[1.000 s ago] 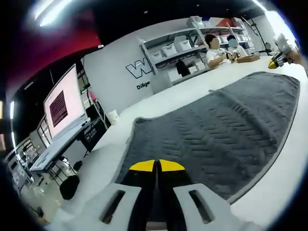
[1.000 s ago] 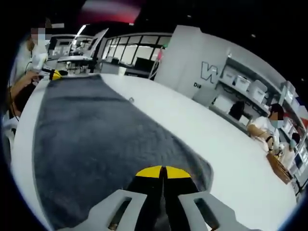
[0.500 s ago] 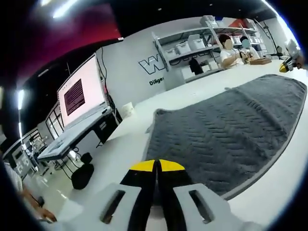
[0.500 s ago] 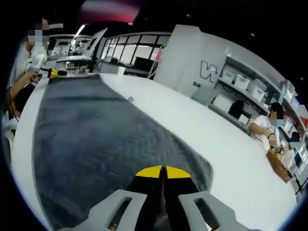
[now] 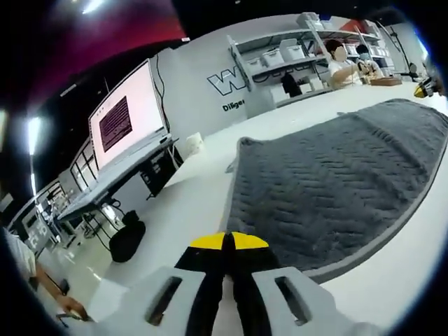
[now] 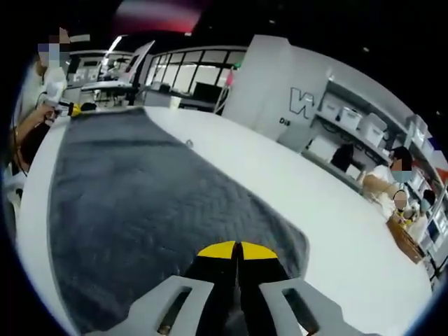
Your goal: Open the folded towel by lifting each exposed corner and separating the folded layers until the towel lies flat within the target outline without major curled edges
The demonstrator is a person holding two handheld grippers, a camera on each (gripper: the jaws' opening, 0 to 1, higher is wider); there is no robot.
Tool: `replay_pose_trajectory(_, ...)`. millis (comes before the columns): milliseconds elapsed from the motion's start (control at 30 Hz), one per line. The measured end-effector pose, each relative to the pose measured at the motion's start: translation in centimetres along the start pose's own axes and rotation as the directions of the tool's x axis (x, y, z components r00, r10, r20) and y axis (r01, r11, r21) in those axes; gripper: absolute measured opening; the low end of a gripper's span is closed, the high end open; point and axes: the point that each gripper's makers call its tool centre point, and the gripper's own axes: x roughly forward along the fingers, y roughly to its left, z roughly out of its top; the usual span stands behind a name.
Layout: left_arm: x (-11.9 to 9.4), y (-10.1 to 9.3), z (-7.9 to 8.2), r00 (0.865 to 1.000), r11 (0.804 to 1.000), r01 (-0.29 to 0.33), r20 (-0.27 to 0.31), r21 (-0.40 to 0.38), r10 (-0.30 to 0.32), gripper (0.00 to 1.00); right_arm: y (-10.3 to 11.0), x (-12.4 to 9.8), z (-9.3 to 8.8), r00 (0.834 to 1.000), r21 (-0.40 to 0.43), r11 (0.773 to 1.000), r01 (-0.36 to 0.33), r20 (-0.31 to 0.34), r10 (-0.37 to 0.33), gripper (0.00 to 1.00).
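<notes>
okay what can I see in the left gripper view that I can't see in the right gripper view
Left gripper view alone: a lit screen on a rolling stand, and the left gripper with jaws together, off the towel's edge.

Right gripper view alone: a row of windows, and the right gripper with jaws closed on the towel's near edge.

Both: the grey towel spread on the white table, and shelves of bins.

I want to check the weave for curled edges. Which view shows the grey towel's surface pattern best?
The left gripper view: the grey herringbone-textured towel lies close there, its zigzag ribs and raised border sharp. In the right gripper view, the towel runs its whole length along the white table, but the weave looks blurred and flat.
</notes>
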Motion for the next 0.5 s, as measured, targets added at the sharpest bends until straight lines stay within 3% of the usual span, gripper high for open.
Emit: replay_pose_trajectory(500, 0.6, 0.1, -1.6, 0.999, 1.000, 0.012, -0.035, -0.008, -0.013, 0.00, 0.0, 0.1, 0.2, 1.000, 0.000, 1.000, 0.003, -0.005, -0.003, 0.00)
